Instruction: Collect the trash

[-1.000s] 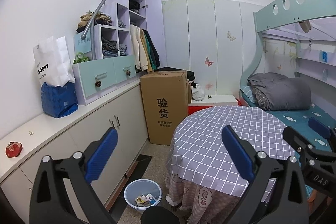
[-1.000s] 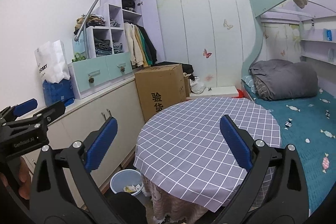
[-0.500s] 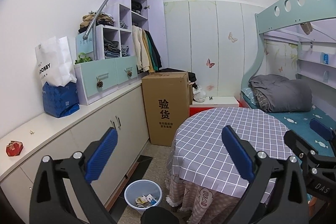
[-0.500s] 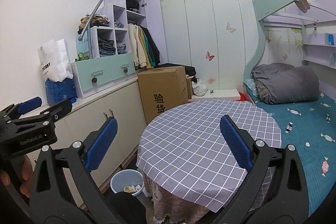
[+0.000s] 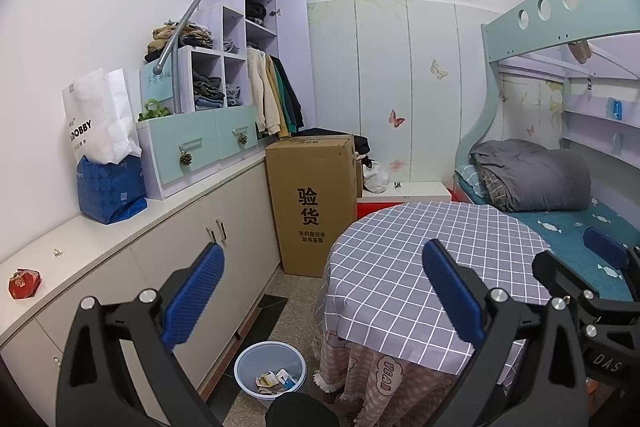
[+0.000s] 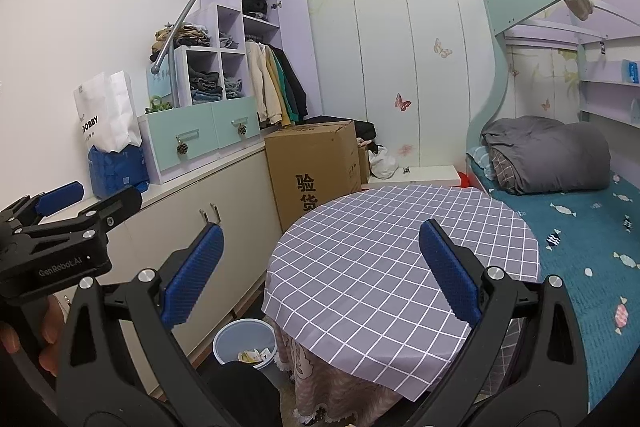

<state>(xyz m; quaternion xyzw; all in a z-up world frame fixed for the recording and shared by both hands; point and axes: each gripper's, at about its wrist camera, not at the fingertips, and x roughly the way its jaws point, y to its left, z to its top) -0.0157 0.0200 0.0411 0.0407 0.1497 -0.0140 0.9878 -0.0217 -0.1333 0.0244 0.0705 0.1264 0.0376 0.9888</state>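
A light blue waste bin (image 5: pixel 270 371) with paper scraps inside stands on the floor between the low cabinet and the round table; it also shows in the right wrist view (image 6: pixel 245 345). My left gripper (image 5: pixel 320 291) is open and empty, held high above the bin and the table edge. My right gripper (image 6: pixel 320 283) is open and empty above the checked tablecloth (image 6: pixel 400 259). The left gripper also shows at the left edge of the right wrist view (image 6: pixel 72 211). A small red packet (image 5: pixel 25 283) lies on the cabinet top at the far left.
A long white low cabinet (image 5: pixel 192 227) runs along the left wall, bearing a blue bag (image 5: pixel 110 189) and a white paper bag (image 5: pixel 100 119). A tall cardboard box (image 5: pixel 314 203) stands behind the table. A bunk bed with a grey quilt (image 5: pixel 532 175) fills the right.
Both grippers have drifted slightly; the room sits a little lower in both views. Both stay open and empty.
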